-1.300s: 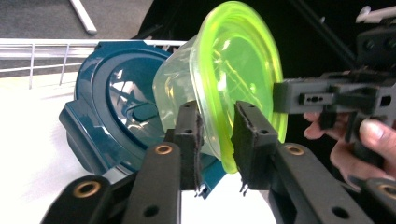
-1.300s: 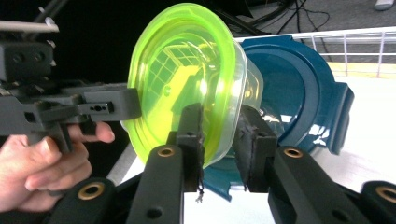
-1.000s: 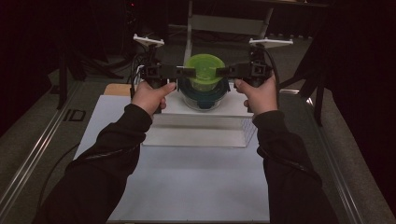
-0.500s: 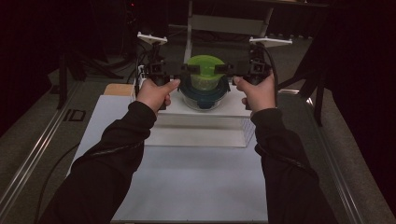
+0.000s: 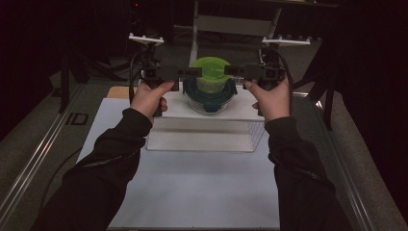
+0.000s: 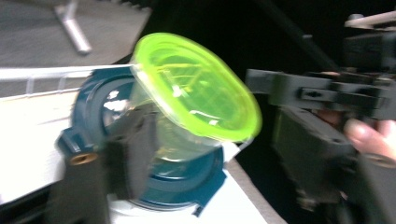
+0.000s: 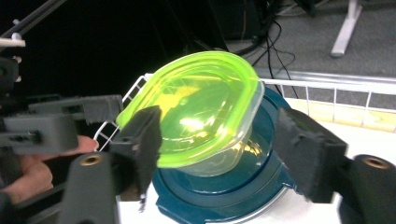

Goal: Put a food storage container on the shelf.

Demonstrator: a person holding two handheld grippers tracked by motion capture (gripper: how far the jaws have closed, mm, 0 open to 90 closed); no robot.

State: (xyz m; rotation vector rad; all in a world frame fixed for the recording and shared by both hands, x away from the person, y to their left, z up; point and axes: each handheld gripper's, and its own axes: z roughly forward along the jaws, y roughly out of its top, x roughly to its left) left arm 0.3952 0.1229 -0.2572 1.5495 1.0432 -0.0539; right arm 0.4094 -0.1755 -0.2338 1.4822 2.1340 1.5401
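A clear tub with a lime-green lid [image 5: 211,67] sits tilted on a blue-lidded glass bowl [image 5: 210,100], which stands on a white raised shelf [image 5: 173,111]. My left gripper [image 5: 192,72] comes at the tub from the left, my right gripper [image 5: 233,71] from the right. In the left gripper view my gripper [image 6: 219,154] is open, jaws either side of the tub [image 6: 196,88] over the blue lid [image 6: 88,107]. In the right gripper view my gripper [image 7: 222,147] is open wide around the tub [image 7: 196,107], above the blue lid [image 7: 261,186].
The shelf has a wire rack edge [image 5: 257,134] and stands at the back of a white table [image 5: 192,187]. A brown pad [image 5: 118,91] lies at the shelf's left. A metal stand post [image 5: 195,29] rises behind. Dark floor surrounds the table.
Both hands have drawn slightly outward from the tub. The tub and the bowl have stayed in place.
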